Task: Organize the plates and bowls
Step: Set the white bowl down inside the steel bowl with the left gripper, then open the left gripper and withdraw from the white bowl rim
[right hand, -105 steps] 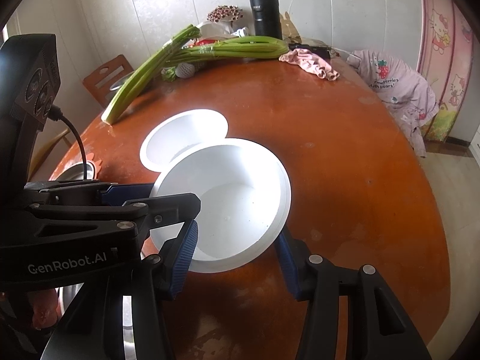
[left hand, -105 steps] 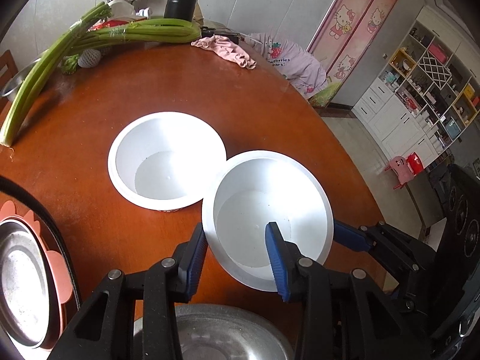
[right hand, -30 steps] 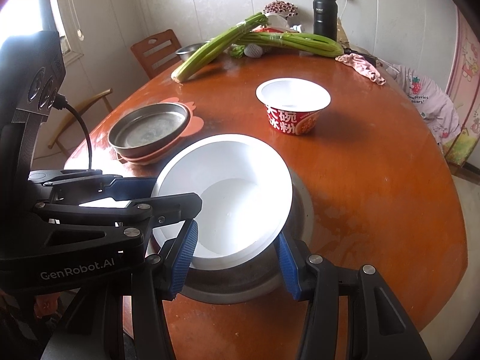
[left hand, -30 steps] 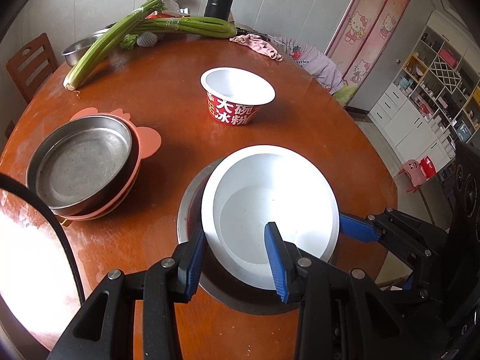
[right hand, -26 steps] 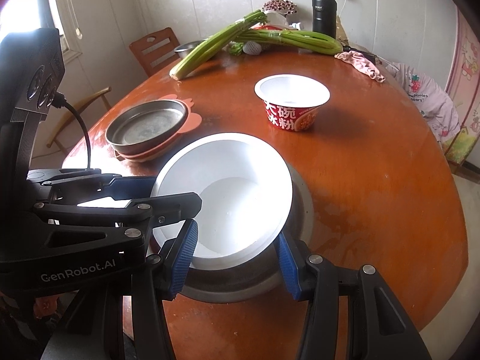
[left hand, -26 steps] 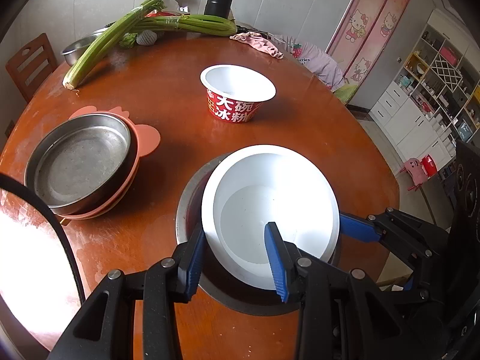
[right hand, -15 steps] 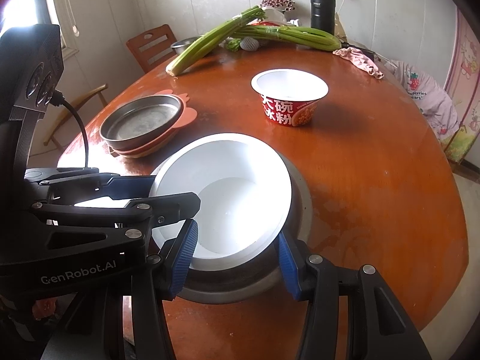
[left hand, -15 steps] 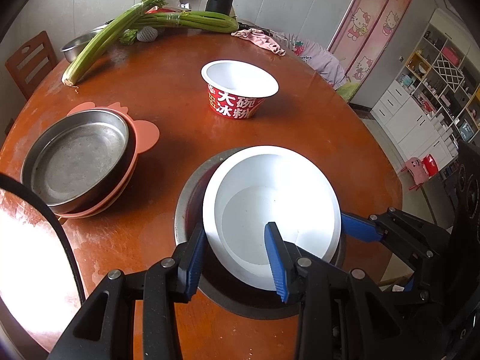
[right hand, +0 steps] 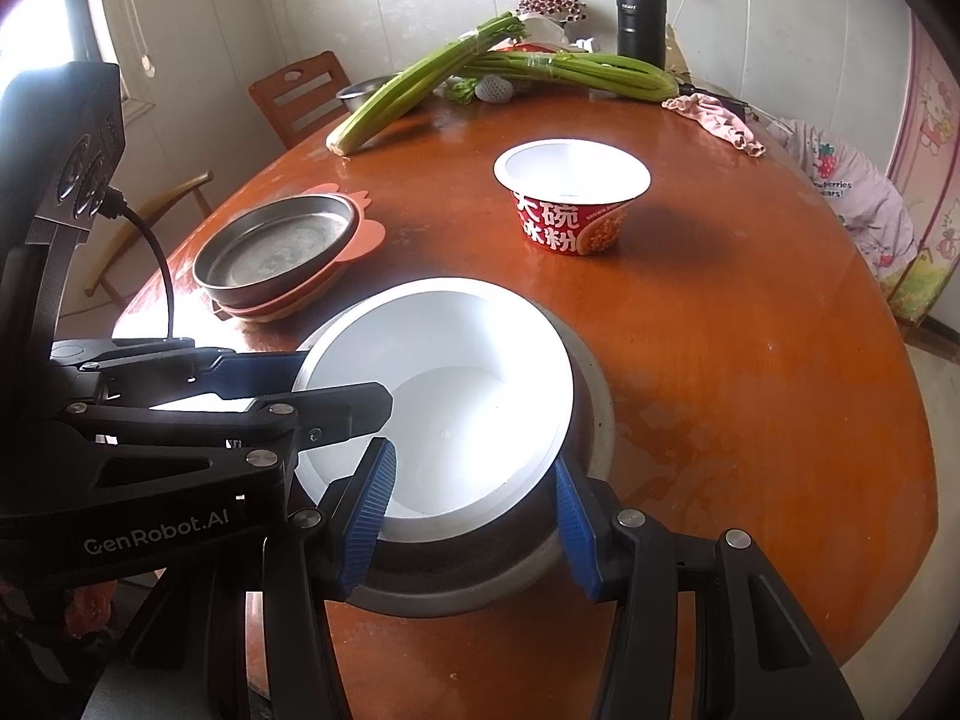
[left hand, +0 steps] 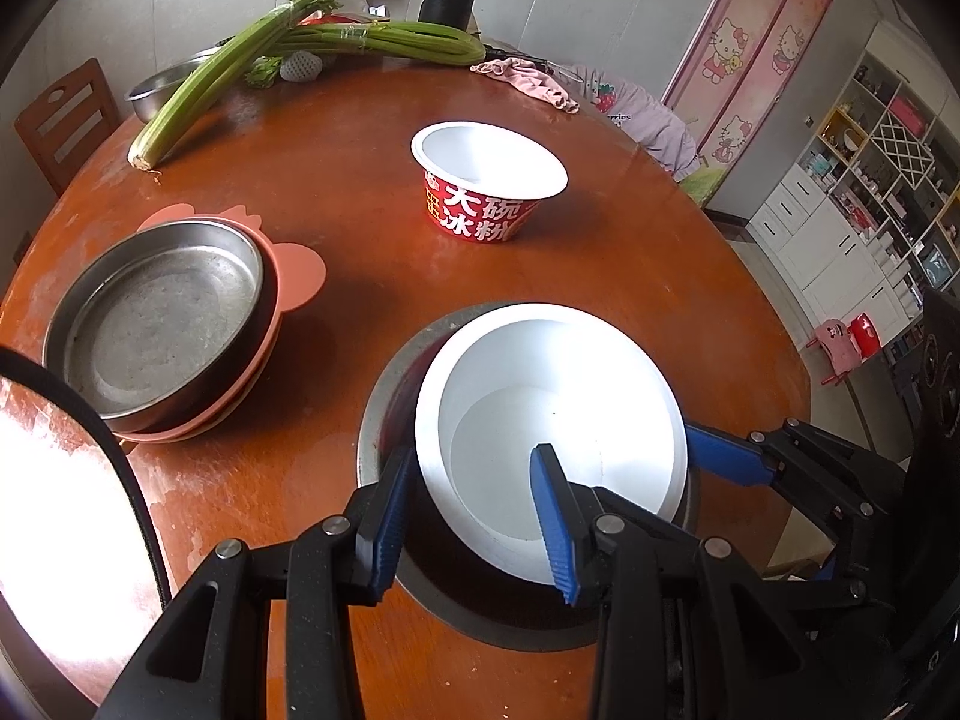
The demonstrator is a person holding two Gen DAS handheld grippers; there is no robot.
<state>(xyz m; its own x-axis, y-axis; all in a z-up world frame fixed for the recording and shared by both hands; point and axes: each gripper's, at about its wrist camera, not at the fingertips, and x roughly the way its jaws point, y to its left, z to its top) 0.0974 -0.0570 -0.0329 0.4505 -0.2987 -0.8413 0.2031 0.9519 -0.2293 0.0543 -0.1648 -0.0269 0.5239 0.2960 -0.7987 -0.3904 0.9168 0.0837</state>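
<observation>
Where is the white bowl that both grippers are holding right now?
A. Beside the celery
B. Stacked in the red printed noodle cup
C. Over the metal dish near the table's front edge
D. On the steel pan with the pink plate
C: the white bowl sits inside the rim of the metal dish, gripped by both grippers.

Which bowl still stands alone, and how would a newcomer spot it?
On the round wooden table, look past the white bowl held in the jaws, toward the celery. The lone bowl is the red cup, apart from everything: the only one with red sides and white Chinese characters.
</observation>
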